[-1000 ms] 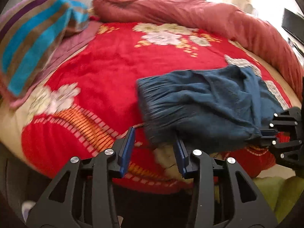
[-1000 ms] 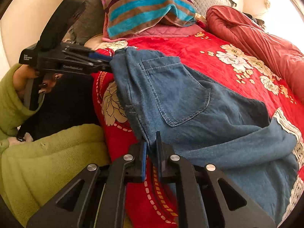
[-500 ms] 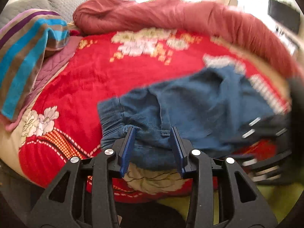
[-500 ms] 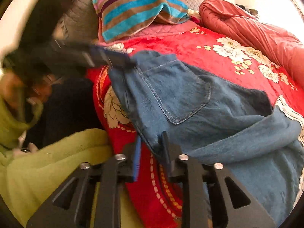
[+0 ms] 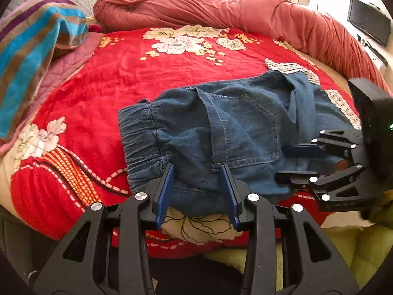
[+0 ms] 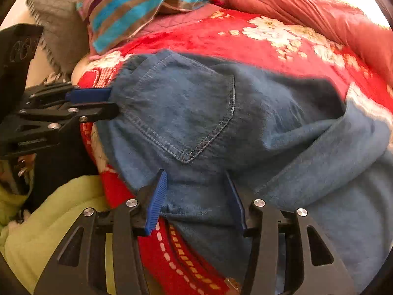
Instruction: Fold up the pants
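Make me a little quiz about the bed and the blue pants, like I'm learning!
1. True or false: the pants lie on a red flowered blanket.
2. Are the jaws of the left gripper and the right gripper open or shut?
3. The striped towel sits: A) on the pants B) at the bed's head end, off the pants C) on the floor.

Key: 1 true. 2 open. 3 B.

A bed covered by a red plush blanket with white flowers carries blue denim pants near its front edge, a rumpled rust-red quilt along the far side, and a striped blue-brown towel over a pink quilted pillow.
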The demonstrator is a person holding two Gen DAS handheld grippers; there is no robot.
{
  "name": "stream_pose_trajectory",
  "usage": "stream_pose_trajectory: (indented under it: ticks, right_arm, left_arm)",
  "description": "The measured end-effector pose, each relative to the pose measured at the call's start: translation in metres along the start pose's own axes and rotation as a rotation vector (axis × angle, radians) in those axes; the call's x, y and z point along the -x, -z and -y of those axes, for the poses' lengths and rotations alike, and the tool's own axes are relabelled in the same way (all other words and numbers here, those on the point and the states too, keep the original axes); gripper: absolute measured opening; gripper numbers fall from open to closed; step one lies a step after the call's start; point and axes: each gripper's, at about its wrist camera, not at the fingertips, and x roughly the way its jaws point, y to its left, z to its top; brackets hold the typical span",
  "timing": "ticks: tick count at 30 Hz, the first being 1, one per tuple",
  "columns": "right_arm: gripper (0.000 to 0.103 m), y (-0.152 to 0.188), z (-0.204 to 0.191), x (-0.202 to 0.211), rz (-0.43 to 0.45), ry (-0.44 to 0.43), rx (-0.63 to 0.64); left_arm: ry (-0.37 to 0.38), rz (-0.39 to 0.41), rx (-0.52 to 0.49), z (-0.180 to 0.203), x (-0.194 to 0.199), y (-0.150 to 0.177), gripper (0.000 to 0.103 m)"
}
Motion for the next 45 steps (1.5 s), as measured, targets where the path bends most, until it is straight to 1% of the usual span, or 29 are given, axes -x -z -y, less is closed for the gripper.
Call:
stream_pose_trajectory:
  ticks: [3, 5, 7, 8, 9, 11, 13, 14, 15, 17, 20, 24, 27, 28, 29, 31, 33, 35, 37, 38, 39, 40, 41, 42, 44, 45]
  right_arm:
    - [0.047, -0.003, -0.001, 0.010, 0.005, -0.008, 0.003]
    - [0.052, -0.003, 0.000, 0.017, 0.014, -0.021, -0.010]
    - [0.056, -0.002, 0.003, 0.028, 0.043, -0.020, -0.026]
    - [0.057, -0.003, 0.007, 0.036, 0.063, -0.013, -0.032]
    - [0.057, -0.002, 0.011, 0.044, 0.081, -0.001, -0.043]
    - [0.063, -0.002, 0.024, 0.059, 0.118, 0.026, -0.070]
    - [0.064, -0.002, 0.040, 0.075, 0.157, 0.060, -0.105]
    - [0.064, -0.002, 0.048, 0.080, 0.172, 0.077, -0.122]
    - [0.064, 0.000, 0.058, 0.087, 0.190, 0.101, -0.146]
    - [0.065, 0.003, 0.073, 0.096, 0.208, 0.128, -0.179]
    - [0.065, 0.006, 0.095, 0.106, 0.223, 0.173, -0.220]
    - [0.065, -0.002, 0.124, 0.114, 0.234, 0.226, -0.259]
    - [0.066, -0.016, 0.143, 0.110, 0.228, 0.246, -0.274]
    - [0.075, -0.021, 0.149, 0.106, 0.214, 0.248, -0.274]
    - [0.077, -0.027, 0.153, 0.101, 0.204, 0.247, -0.272]
    - [0.077, -0.040, 0.164, 0.086, 0.172, 0.256, -0.260]
    - [0.077, -0.049, 0.171, 0.073, 0.150, 0.264, -0.259]
    - [0.077, -0.060, 0.179, 0.057, 0.121, 0.260, -0.261]
    - [0.078, -0.072, 0.190, 0.038, 0.087, 0.266, -0.274]
    - [0.078, -0.078, 0.194, 0.030, 0.072, 0.255, -0.284]
    - [0.077, -0.082, 0.198, 0.024, 0.065, 0.245, -0.296]
    - [0.077, -0.087, 0.203, 0.016, 0.056, 0.227, -0.316]
    - [0.077, -0.090, 0.207, 0.011, 0.049, 0.225, -0.334]
    - [0.077, -0.095, 0.213, 0.004, 0.039, 0.234, -0.357]
    - [0.077, -0.103, 0.222, -0.007, 0.027, 0.250, -0.387]
    - [0.077, -0.107, 0.228, -0.014, 0.018, 0.275, -0.402]
  left_arm:
    - [-0.002, -0.001, 0.000, 0.001, 0.001, -0.001, 0.030]
    - [0.010, 0.001, 0.018, 0.000, 0.002, -0.001, 0.032]
    - [0.026, 0.010, 0.042, -0.002, 0.007, -0.001, 0.034]
    - [0.034, 0.017, 0.052, -0.002, 0.011, -0.001, 0.037]
    - [0.034, 0.022, 0.056, -0.002, 0.014, -0.002, 0.039]
    - [0.029, 0.045, 0.056, 0.001, 0.023, -0.004, 0.043]
    - [0.019, 0.073, 0.050, 0.005, 0.033, -0.007, 0.047]
    - [0.022, 0.084, 0.049, 0.007, 0.037, -0.009, 0.051]
    - [0.028, 0.093, 0.048, 0.010, 0.041, -0.010, 0.055]
    - [0.044, 0.112, 0.041, 0.018, 0.048, -0.016, 0.059]
    - [0.078, 0.119, 0.030, 0.031, 0.050, -0.024, 0.061]
    - [0.172, 0.073, -0.006, 0.058, 0.036, -0.034, 0.063]
    - [0.242, 0.019, -0.062, 0.087, 0.014, -0.040, 0.063]
    - [0.261, -0.002, -0.081, 0.096, 0.005, -0.041, 0.063]
    - [0.275, -0.025, -0.101, 0.105, -0.006, -0.042, 0.063]
    - [0.282, -0.075, -0.125, 0.119, -0.027, -0.045, 0.063]
    - [0.314, -0.113, -0.114, 0.124, -0.043, -0.050, 0.063]
    - [0.340, -0.133, -0.093, 0.126, -0.055, -0.057, 0.063]
    - [0.346, -0.162, -0.078, 0.129, -0.069, -0.064, 0.063]
    - [0.348, -0.173, -0.072, 0.130, -0.074, -0.066, 0.063]
    - [0.352, -0.182, -0.062, 0.131, -0.079, -0.068, 0.062]
    - [0.359, -0.194, -0.052, 0.132, -0.084, -0.069, 0.058]
    - [0.357, -0.203, -0.051, 0.134, -0.089, -0.069, 0.038]
    - [0.342, -0.202, -0.058, 0.136, -0.092, -0.067, 0.029]
    - [0.339, -0.196, -0.072, 0.138, -0.090, -0.064, 0.029]
    - [0.336, -0.190, -0.086, 0.140, -0.088, -0.062, 0.029]
